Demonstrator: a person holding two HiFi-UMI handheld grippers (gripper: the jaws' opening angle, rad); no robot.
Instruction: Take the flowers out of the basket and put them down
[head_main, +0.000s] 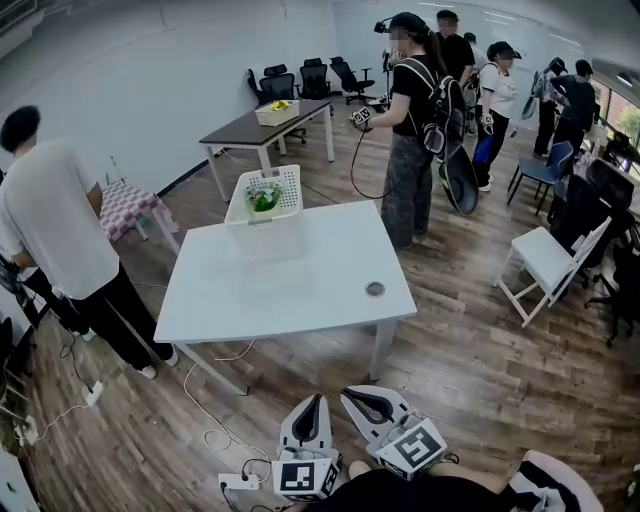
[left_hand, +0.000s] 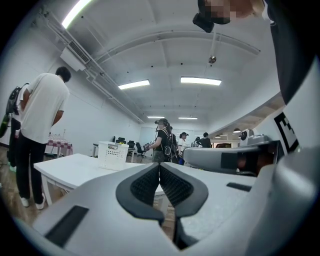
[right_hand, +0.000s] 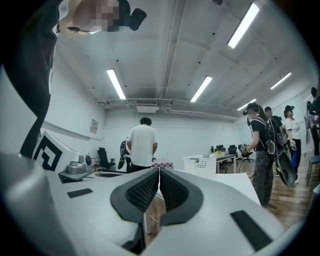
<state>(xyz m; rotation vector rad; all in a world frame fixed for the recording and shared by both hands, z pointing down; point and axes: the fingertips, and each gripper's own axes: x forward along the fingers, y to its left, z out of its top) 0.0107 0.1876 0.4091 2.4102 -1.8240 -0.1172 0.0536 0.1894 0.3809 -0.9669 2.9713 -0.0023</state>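
Observation:
A white slotted basket (head_main: 238, 198) stands at the far edge of the white table (head_main: 290, 290), with green-leaved flowers (head_main: 265, 196) inside it. My left gripper (head_main: 318, 399) and right gripper (head_main: 349, 394) hang low by my body, short of the table's near edge. Both are shut with nothing between the jaws. In the left gripper view the pads of my left gripper (left_hand: 159, 165) meet, and the basket (left_hand: 112, 155) shows far off on the table. In the right gripper view my right gripper (right_hand: 159, 170) is likewise closed, with the basket (right_hand: 200, 163) beyond it.
A small dark round object (head_main: 375, 289) lies on the table's right side. A person in a white shirt (head_main: 50, 230) stands at the table's left, and a person with a backpack (head_main: 415, 120) behind it. A white folding chair (head_main: 550, 262) stands right. A power strip (head_main: 240, 482) and cables lie on the floor.

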